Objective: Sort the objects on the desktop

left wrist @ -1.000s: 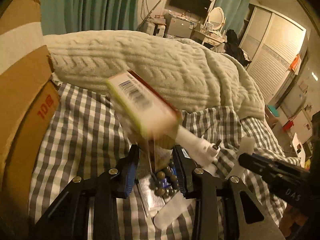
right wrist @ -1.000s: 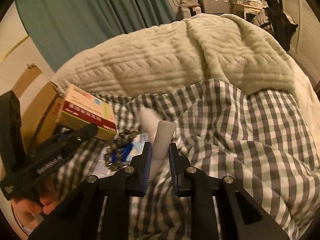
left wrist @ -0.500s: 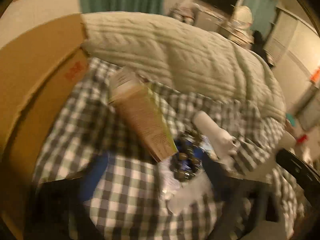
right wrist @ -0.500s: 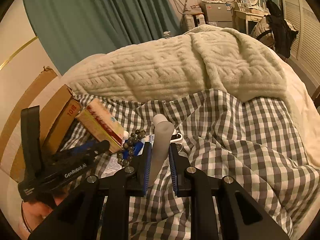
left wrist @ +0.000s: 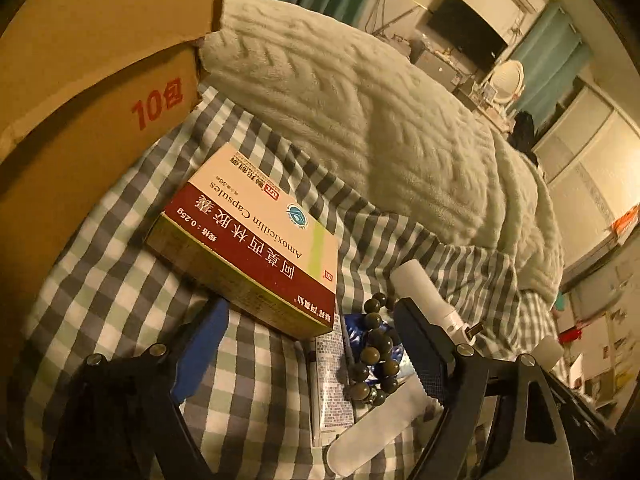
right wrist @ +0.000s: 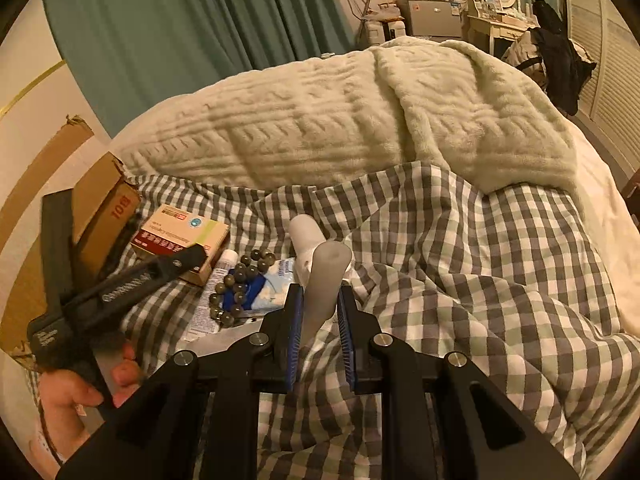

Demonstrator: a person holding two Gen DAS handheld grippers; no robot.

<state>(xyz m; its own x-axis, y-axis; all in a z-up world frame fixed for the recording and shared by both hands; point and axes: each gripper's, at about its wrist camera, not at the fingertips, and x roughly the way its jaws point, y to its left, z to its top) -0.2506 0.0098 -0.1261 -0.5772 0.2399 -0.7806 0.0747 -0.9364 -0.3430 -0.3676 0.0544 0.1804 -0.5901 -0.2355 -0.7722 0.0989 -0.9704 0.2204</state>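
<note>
A red and cream Amoxicillin medicine box (left wrist: 248, 240) lies on the checked sheet (left wrist: 120, 280), free of my left gripper (left wrist: 316, 344), which is open just behind it. The box also shows in the right wrist view (right wrist: 180, 236). A dark bead bracelet (left wrist: 372, 356) lies on a blue-white packet (right wrist: 272, 292) beside a white tube (left wrist: 332, 380). My right gripper (right wrist: 318, 316) is shut on a frosted white tube (right wrist: 326, 284), held upright above the sheet. A white bottle (right wrist: 304, 240) lies behind it.
A cardboard box (left wrist: 80, 92) marked 10 stands at the left against the wall. A thick cream knitted blanket (right wrist: 360, 120) is piled behind the objects. The checked sheet (right wrist: 480, 280) stretches to the right.
My left gripper has let go of the medicine box, which now lies flat on the sheet, and its jaws have opened wide. My right gripper still holds the frosted tube.
</note>
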